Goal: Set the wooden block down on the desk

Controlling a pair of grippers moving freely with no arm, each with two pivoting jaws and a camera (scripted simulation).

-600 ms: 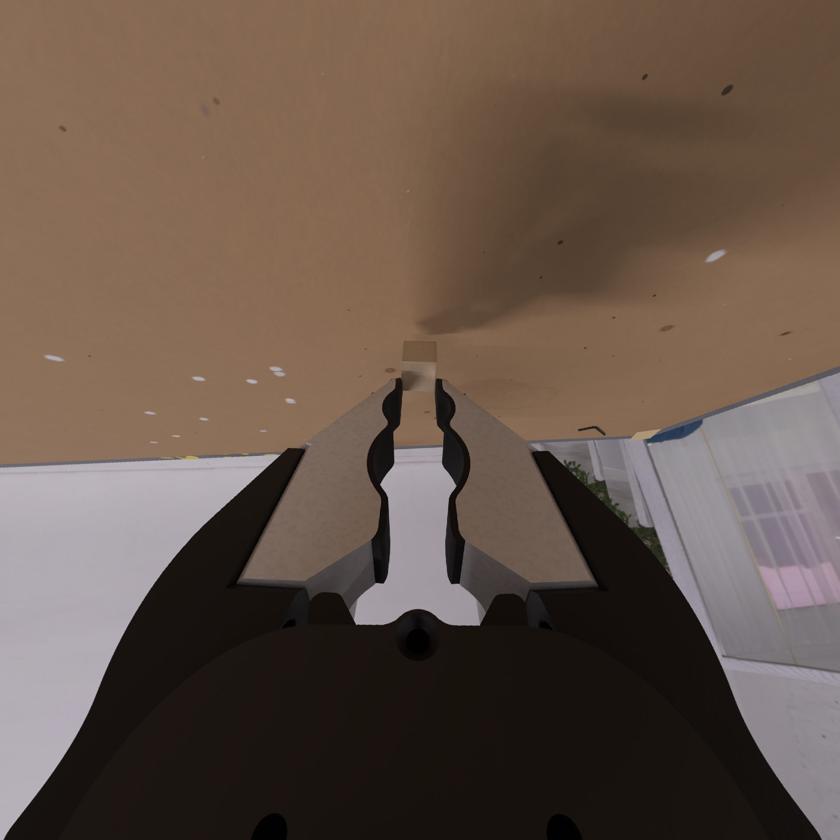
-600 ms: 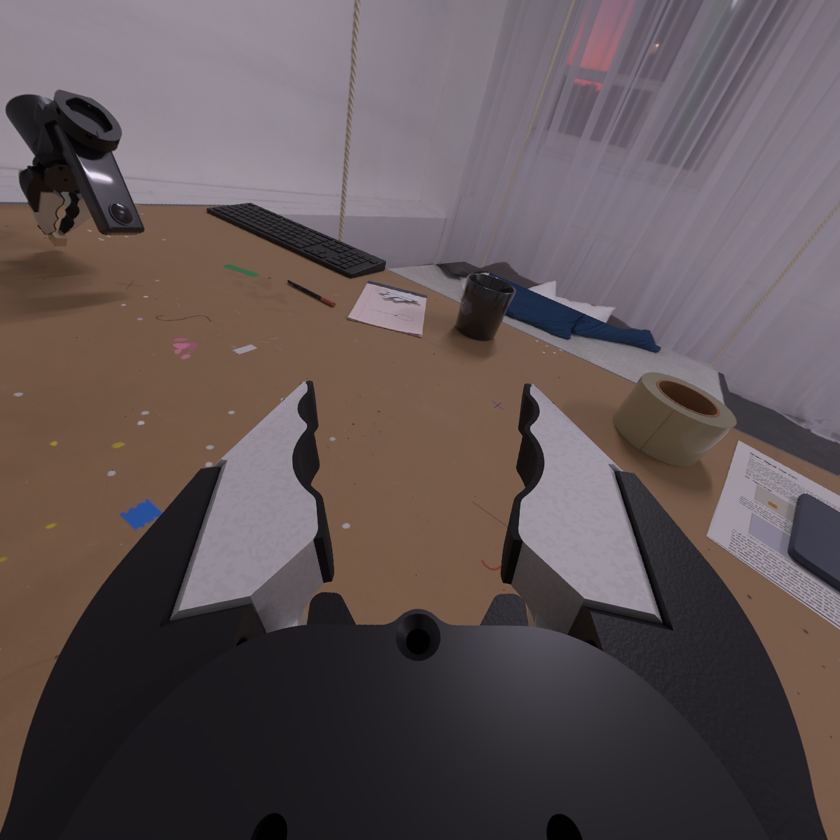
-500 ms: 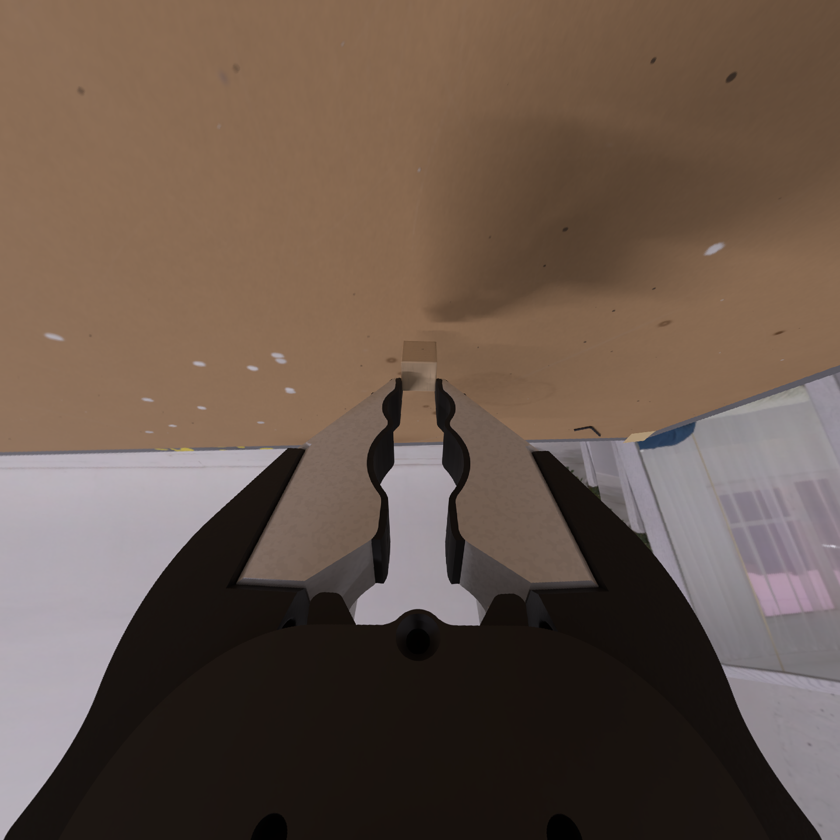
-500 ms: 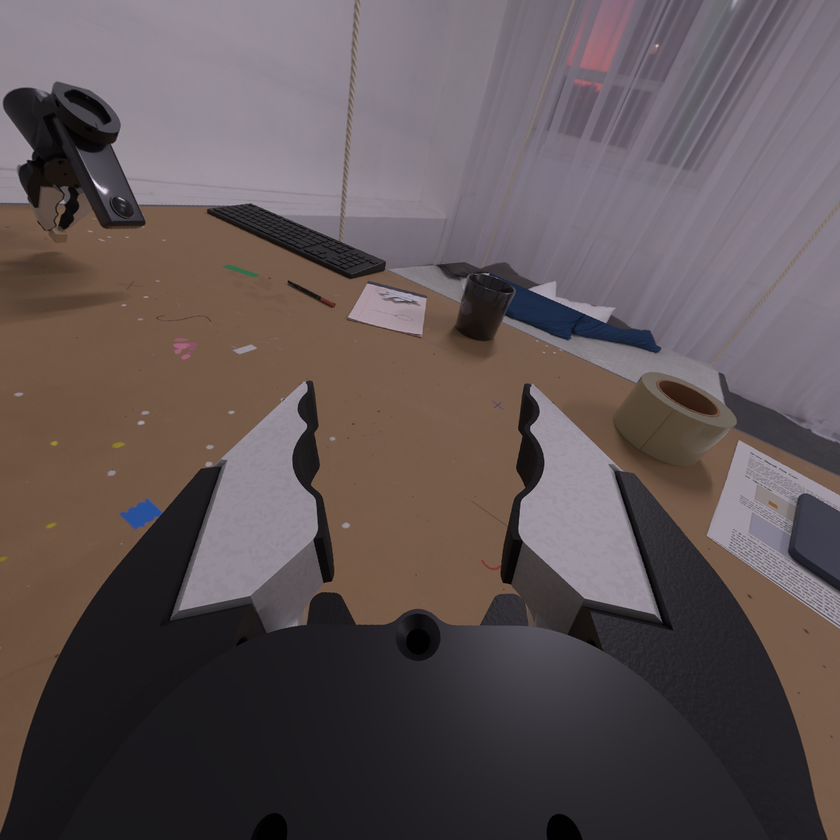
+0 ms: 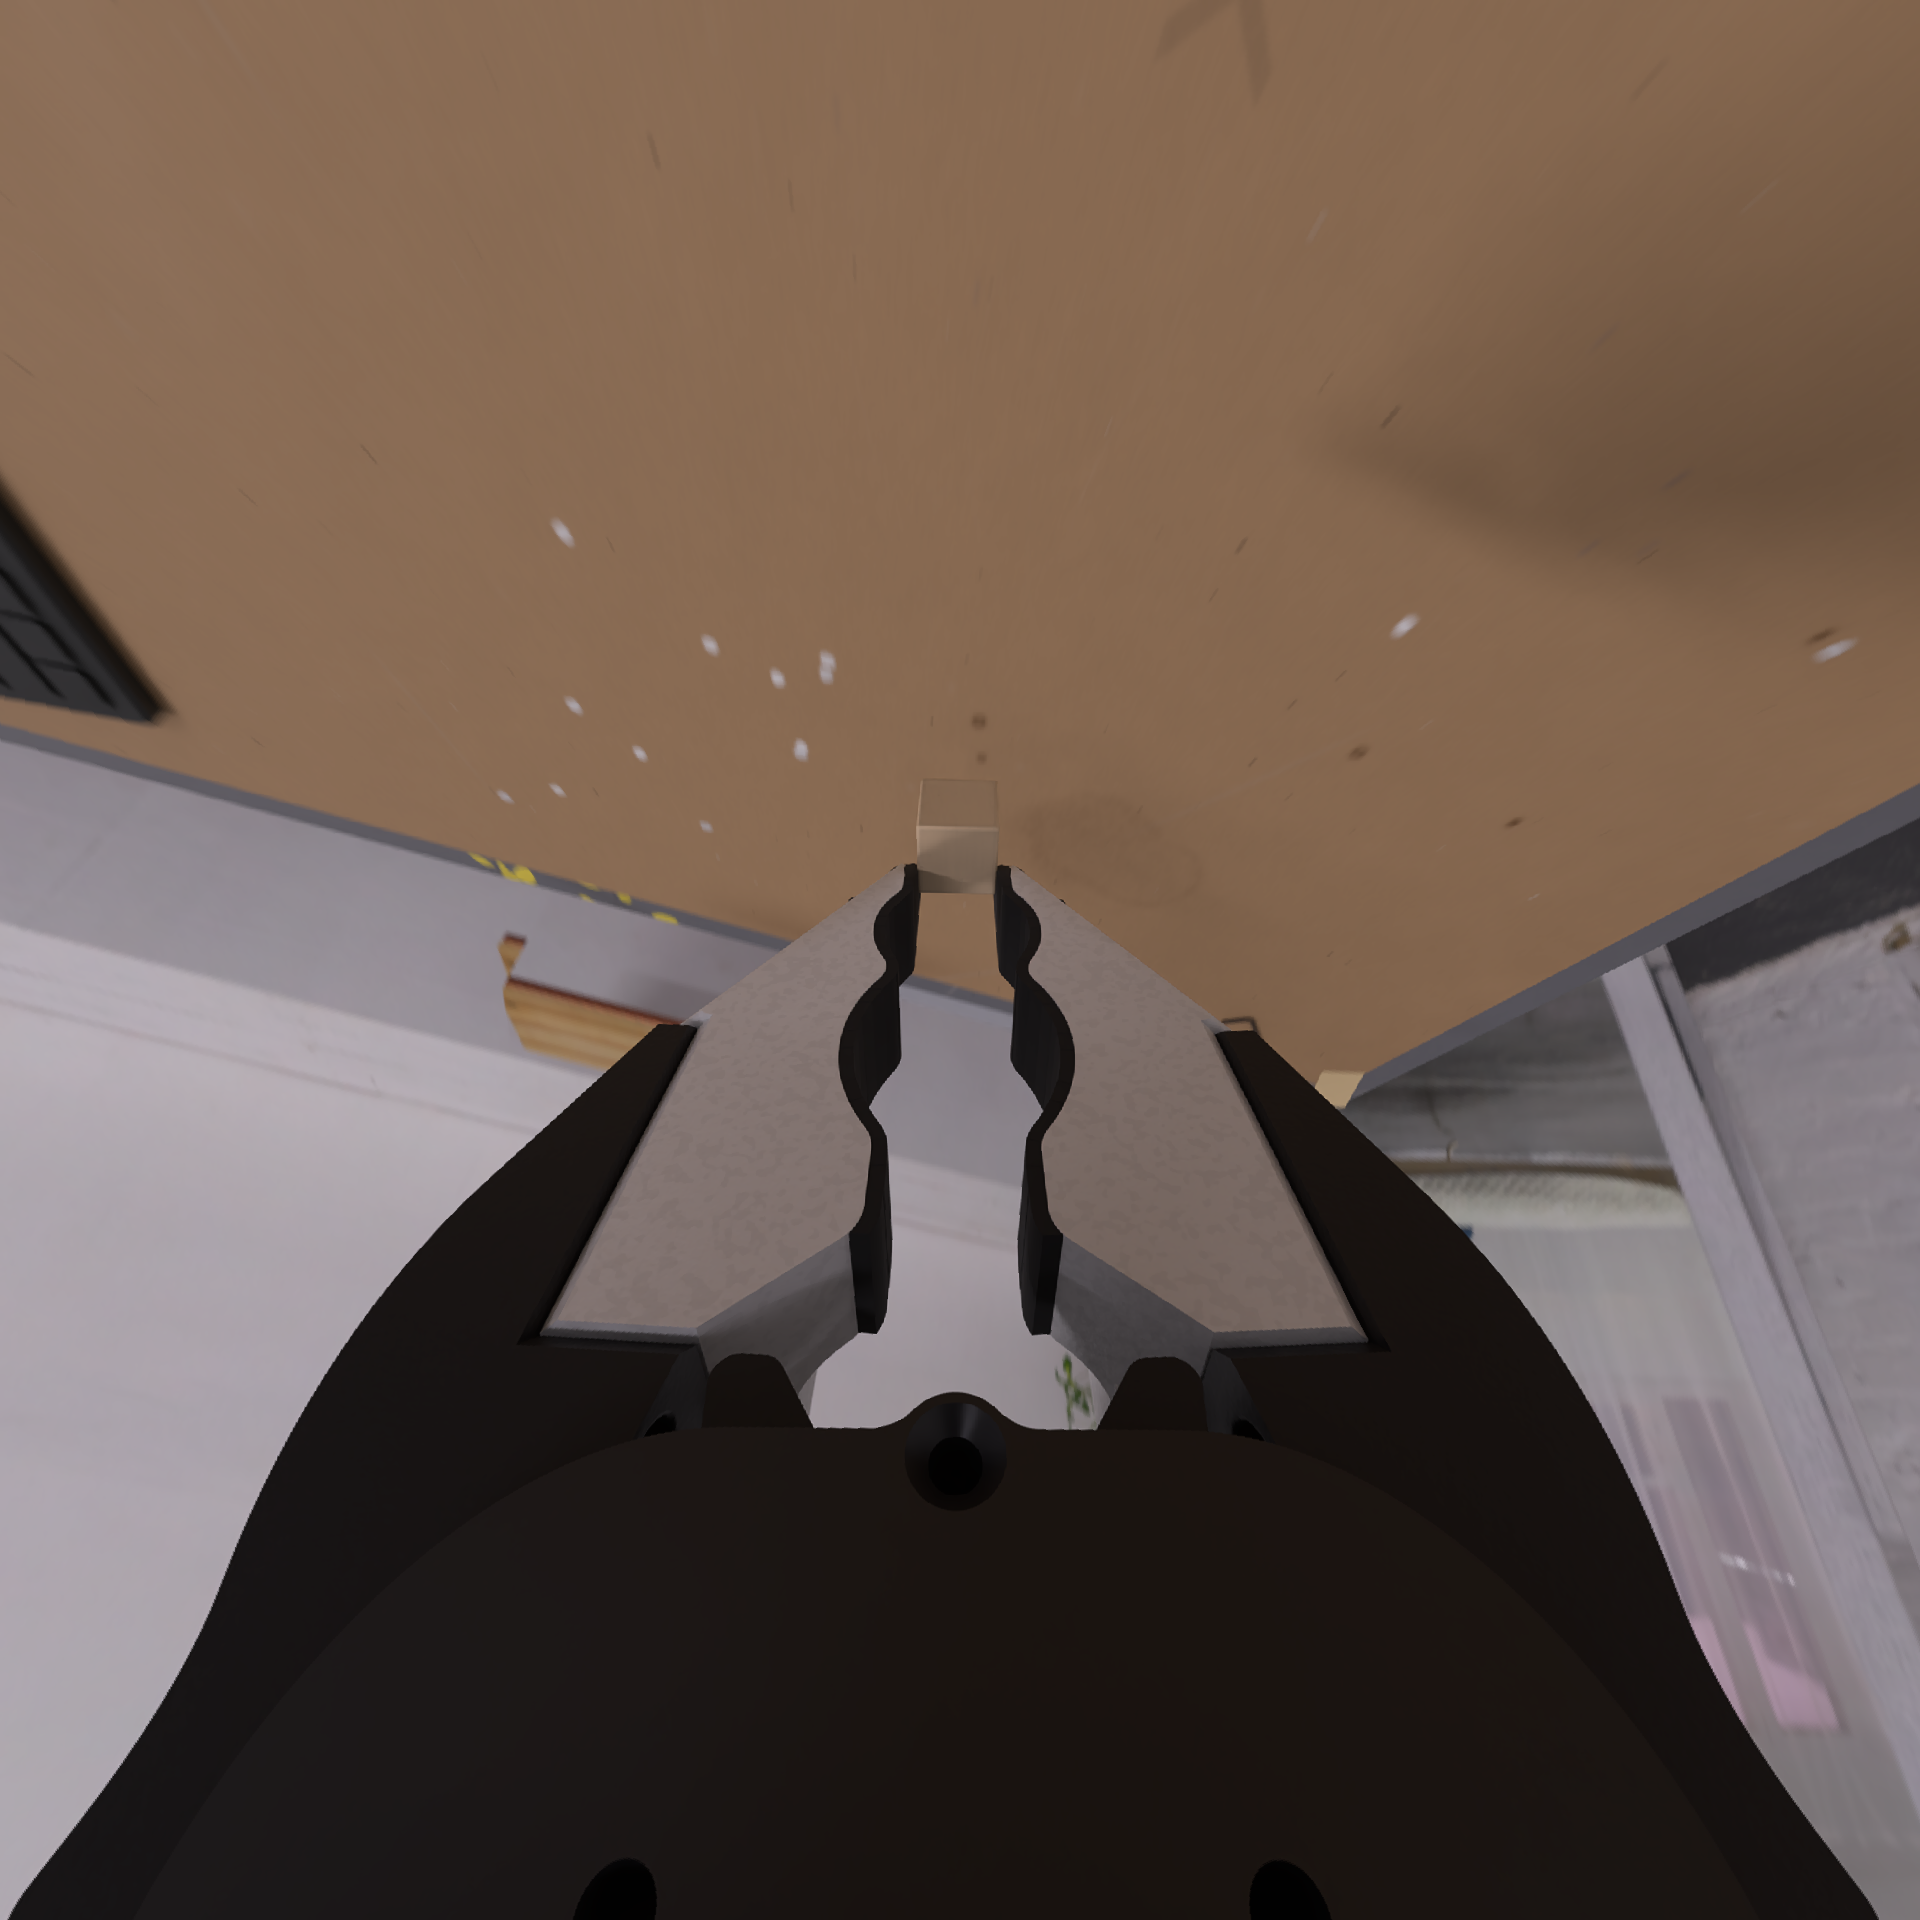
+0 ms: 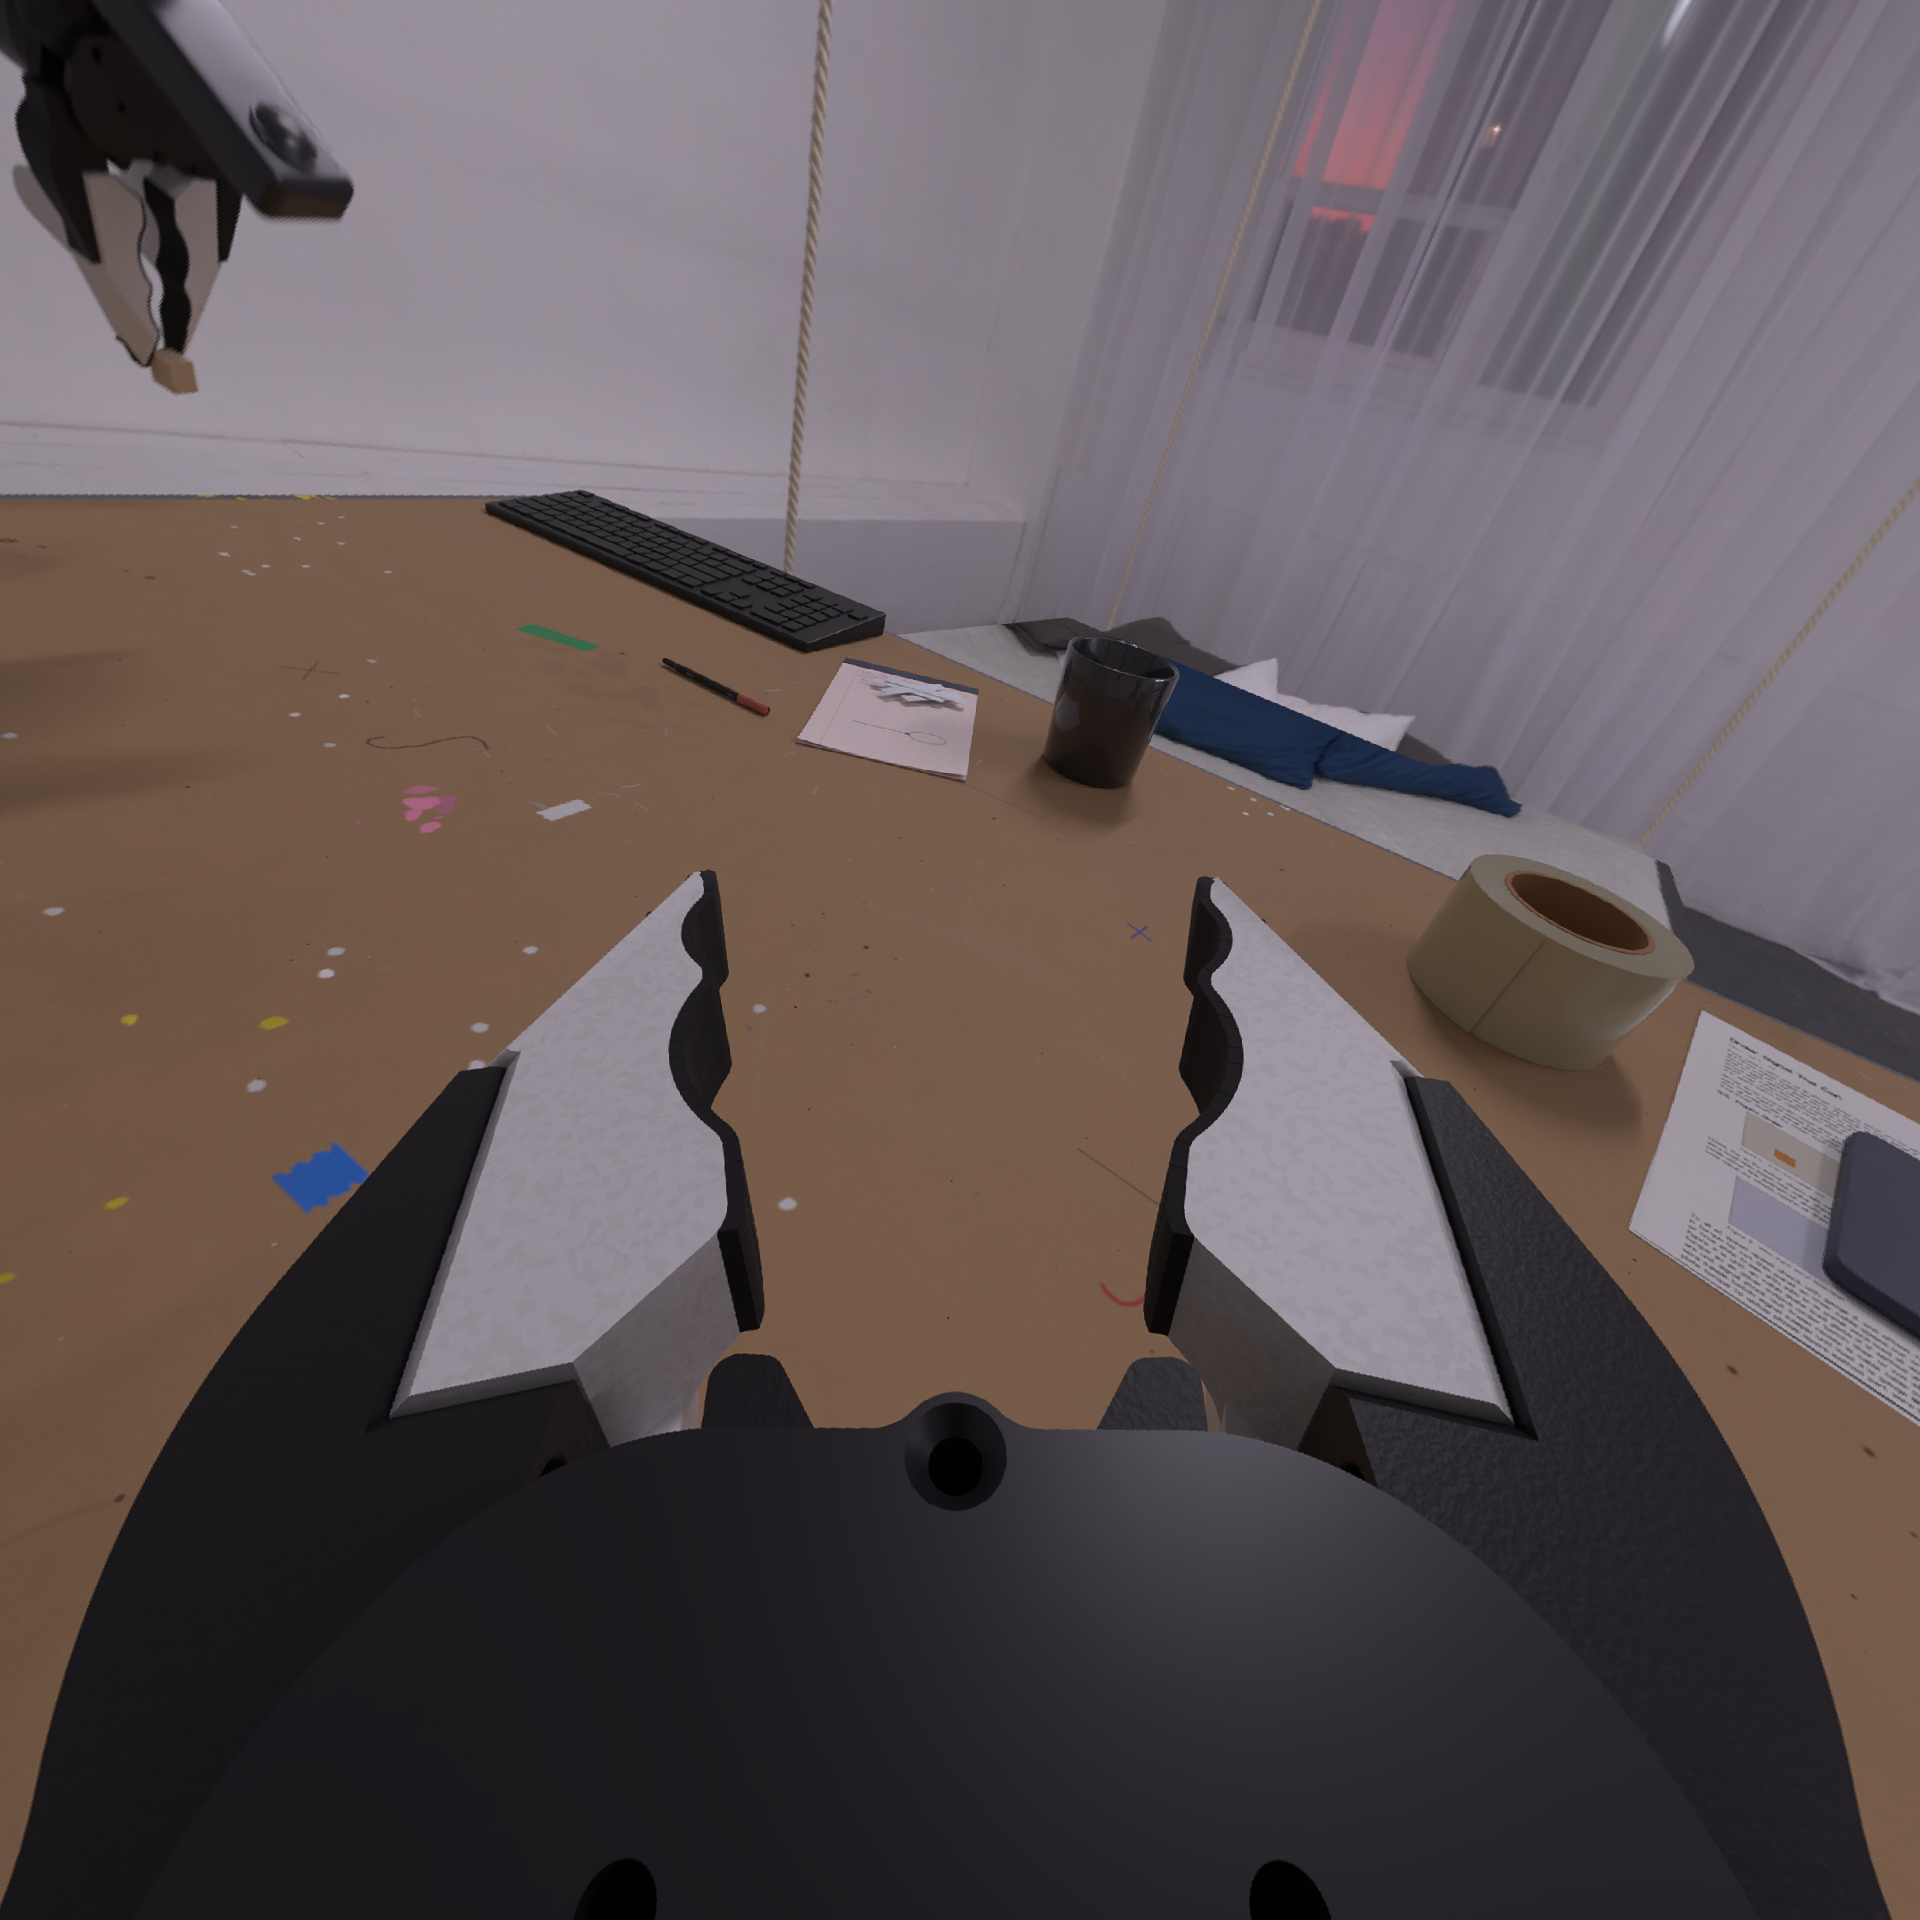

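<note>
A: Broad brown desk [image 6: 935, 1039], paint-flecked. Left gripper [image 6: 156, 348] way up above it, pinching small pale wooden cube block [image 5: 957, 836] at the fingertips. Straight drop needed.

B: Yep. Right gripper [image 6: 954, 935] spread wide, holding nothing, low over desk. Black cup [image 6: 1107, 712]: contents hidden.

1. The cup [image 6: 1108, 713] stands on the surface [image 6: 935, 1039], near its far right edge.
2. Just left of the cup lies the notepad [image 6: 891, 719]; left of that, the pen [image 6: 717, 687].
3. Behind the cup's left side lies the keyboard [image 6: 686, 566].
4. Right of and nearer than the cup sits the tape roll [image 6: 1548, 961].
5. Nearer again lies a sheet of paper [image 6: 1756, 1195] with a phone [image 6: 1881, 1226] on it.
</note>
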